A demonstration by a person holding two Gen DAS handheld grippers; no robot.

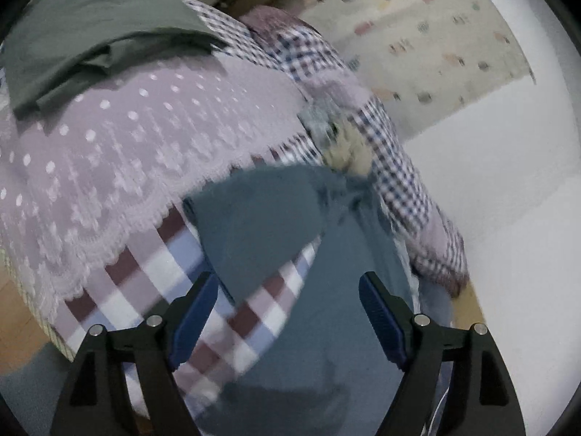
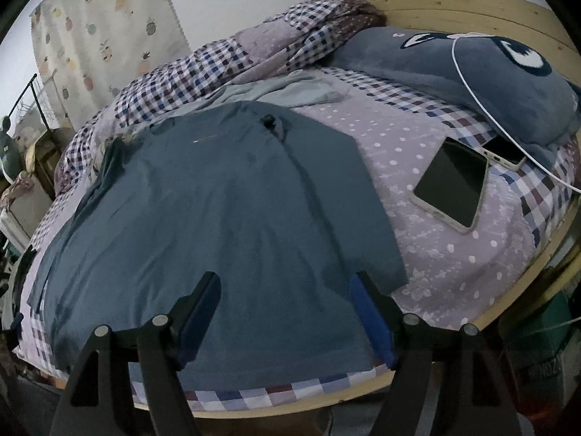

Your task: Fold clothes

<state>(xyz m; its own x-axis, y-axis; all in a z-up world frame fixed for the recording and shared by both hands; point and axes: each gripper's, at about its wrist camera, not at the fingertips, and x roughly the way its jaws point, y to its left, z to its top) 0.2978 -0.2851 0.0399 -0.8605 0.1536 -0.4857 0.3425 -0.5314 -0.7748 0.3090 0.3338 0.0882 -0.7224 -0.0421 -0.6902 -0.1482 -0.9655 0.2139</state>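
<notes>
Both grippers, left (image 1: 288, 321) and right (image 2: 285, 321), hover spread over the blue shirt (image 2: 218, 210); pinch hem corners evenly, avoiding the bedsheet (image 2: 435, 254).

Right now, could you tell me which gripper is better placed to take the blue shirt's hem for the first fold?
Right, probably: the right gripper hangs open over the blue shirt near its hem. The left gripper, also open, faces a bunched part.
</notes>
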